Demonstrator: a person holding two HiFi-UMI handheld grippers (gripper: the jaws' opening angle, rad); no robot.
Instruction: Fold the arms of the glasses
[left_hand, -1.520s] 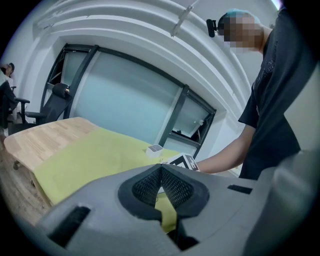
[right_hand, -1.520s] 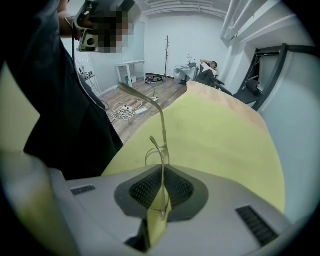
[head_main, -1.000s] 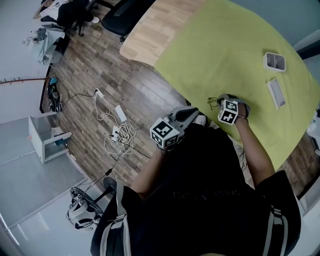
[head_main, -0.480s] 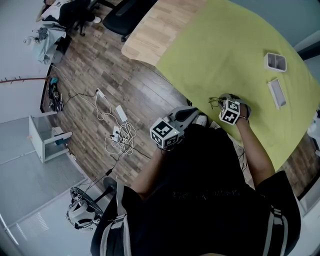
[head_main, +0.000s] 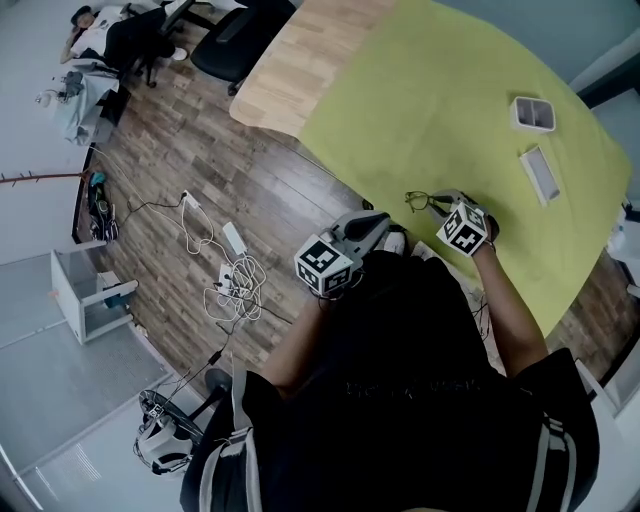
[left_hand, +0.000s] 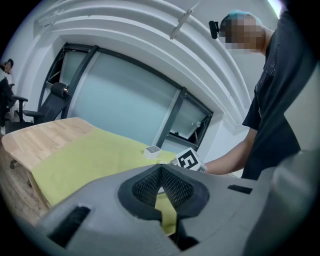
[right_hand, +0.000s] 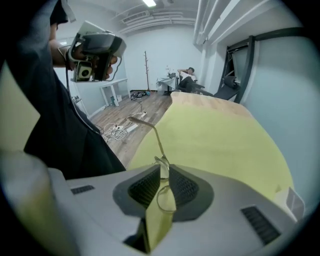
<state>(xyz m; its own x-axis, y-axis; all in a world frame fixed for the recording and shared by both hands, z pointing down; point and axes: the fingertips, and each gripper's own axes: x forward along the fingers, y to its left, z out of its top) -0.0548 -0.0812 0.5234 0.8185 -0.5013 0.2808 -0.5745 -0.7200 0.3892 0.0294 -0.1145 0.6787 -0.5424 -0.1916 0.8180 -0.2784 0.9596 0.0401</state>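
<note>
In the head view the left gripper (head_main: 384, 221) hangs off the table's near edge, over the floor. Its own view shows its jaws (left_hand: 160, 170) tip to tip with nothing between them. At its 2 o'clock, on the near edge of the yellow-green cloth (head_main: 430, 90), sit the glasses (head_main: 420, 200). The right gripper (head_main: 440, 204) comes at them from 4 o'clock. In its own view the right gripper (right_hand: 164, 172) is closed on the thin wire frame (right_hand: 161, 161) at a lens rim by the hinge. One arm sticks out away from the jaws toward 11 o'clock, not yet folded. I cannot make out the other arm. To fold well, the right gripper should hold the frame steady and low over the cloth. The left one, closed as it is, could then nudge the arm's far end sideways toward the lenses. A slow push suits best, since the wire looks easy to bend. By count: one pair of glasses, two grippers, one cloth, one small white box (head_main: 532, 113) at 2 o'clock of the glasses, and one flat white tray (head_main: 538, 172) at 3 o'clock.
</note>
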